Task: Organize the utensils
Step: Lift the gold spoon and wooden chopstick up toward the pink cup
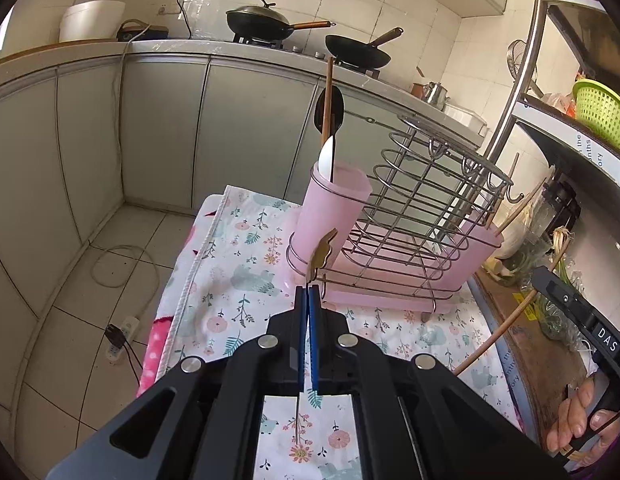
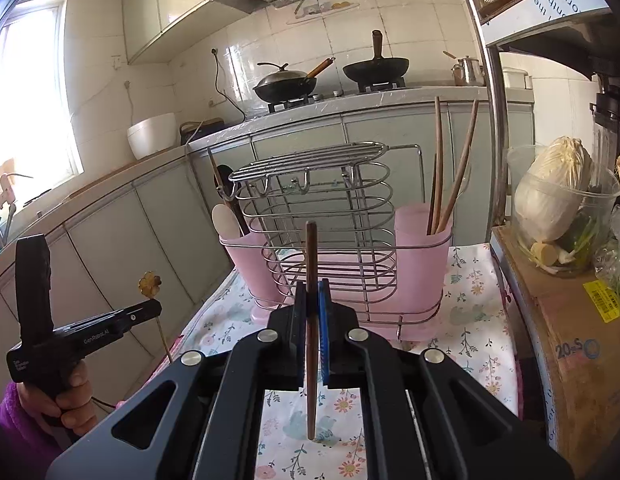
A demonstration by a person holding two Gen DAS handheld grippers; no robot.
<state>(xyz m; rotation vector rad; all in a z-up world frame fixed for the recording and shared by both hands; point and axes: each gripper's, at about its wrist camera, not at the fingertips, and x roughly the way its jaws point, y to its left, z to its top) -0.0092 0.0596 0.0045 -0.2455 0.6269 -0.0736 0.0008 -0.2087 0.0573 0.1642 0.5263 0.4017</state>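
Note:
A wire utensil rack (image 1: 422, 216) (image 2: 330, 232) stands on the floral cloth with a pink cup at each end. The left cup (image 1: 334, 204) (image 2: 245, 256) holds a white spoon (image 1: 326, 158) and dark wooden utensils. The right cup (image 2: 424, 248) holds several brown chopsticks (image 2: 438, 168). My left gripper (image 1: 309, 289) is shut on a thin gold pick with a flower-shaped head (image 1: 321, 255) (image 2: 149, 284), held just before the left cup. My right gripper (image 2: 312, 286) is shut on a brown chopstick (image 2: 311, 320), upright, in front of the rack's middle.
The floral cloth (image 1: 237, 280) covers a small table. A shelf at the right carries a cardboard box (image 2: 566, 344), a clear tub with cabbage (image 2: 554, 208) and a green basket (image 1: 602, 112). Kitchen counter with two woks (image 2: 285, 82) lies behind. A power strip (image 1: 121, 338) lies on the floor.

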